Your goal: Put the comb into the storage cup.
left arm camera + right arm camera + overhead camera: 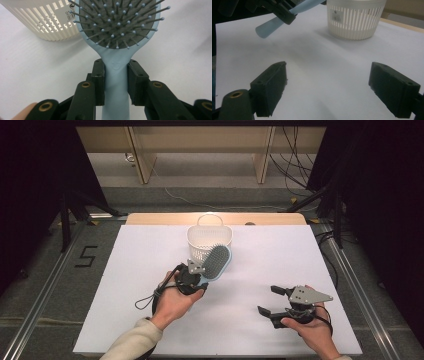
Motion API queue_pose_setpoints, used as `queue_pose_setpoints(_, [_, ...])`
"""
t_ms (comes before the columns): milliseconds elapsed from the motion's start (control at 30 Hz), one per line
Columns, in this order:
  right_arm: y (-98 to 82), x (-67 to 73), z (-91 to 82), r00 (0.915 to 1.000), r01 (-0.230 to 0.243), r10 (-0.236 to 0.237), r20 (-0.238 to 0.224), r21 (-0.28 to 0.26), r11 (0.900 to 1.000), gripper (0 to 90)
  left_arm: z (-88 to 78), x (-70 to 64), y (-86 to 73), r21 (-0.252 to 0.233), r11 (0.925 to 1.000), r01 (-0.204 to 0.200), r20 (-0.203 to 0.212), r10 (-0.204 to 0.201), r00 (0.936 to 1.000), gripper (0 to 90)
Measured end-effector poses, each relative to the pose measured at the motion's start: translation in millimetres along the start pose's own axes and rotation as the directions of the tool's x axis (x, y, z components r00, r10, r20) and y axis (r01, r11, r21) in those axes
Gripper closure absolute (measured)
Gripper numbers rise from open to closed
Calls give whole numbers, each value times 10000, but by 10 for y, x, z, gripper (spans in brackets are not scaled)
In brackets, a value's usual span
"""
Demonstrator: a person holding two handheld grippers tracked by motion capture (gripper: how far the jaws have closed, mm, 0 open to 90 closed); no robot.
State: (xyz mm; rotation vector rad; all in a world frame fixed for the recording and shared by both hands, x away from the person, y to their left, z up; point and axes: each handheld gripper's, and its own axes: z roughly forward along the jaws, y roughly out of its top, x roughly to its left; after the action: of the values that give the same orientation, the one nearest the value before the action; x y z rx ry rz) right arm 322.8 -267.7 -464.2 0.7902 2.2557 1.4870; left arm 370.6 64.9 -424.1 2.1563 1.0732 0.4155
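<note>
One light, stiff hairbrush [117, 25] is hanging above the surface [280, 255] beside the basket [202, 245]; left tongs [115, 75] are pinching its smooth, slippery handle, sensibly near the head; right tongs [328, 87] are gaping empty.

White sheet [250, 320] covers the worktop; a strip of pale wood [150, 218] shows bare along the far edge. A small dark round mark [249, 223] sits on that strip, too small to identify. Grey floor all round, with a black "5" [86, 256] marked on it at the left. Metal rails [45, 290] run along both sides of the worktop. Black stand legs [65, 220] at left and at right [338, 215]. Beyond, pale wooden furniture legs [142, 162] rise from the floor. Dark cables [295, 165] hang and trail at far right; one pale cable [175, 198] lies across the floor behind the worktop.
</note>
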Motion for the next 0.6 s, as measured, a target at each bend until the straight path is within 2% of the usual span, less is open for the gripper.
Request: queue_pose_setpoints(600, [0,-1,-1,10000,-14,14,-5,4,10000,158,-19,29,1,-382,9993,-46,5,46,10000,699])
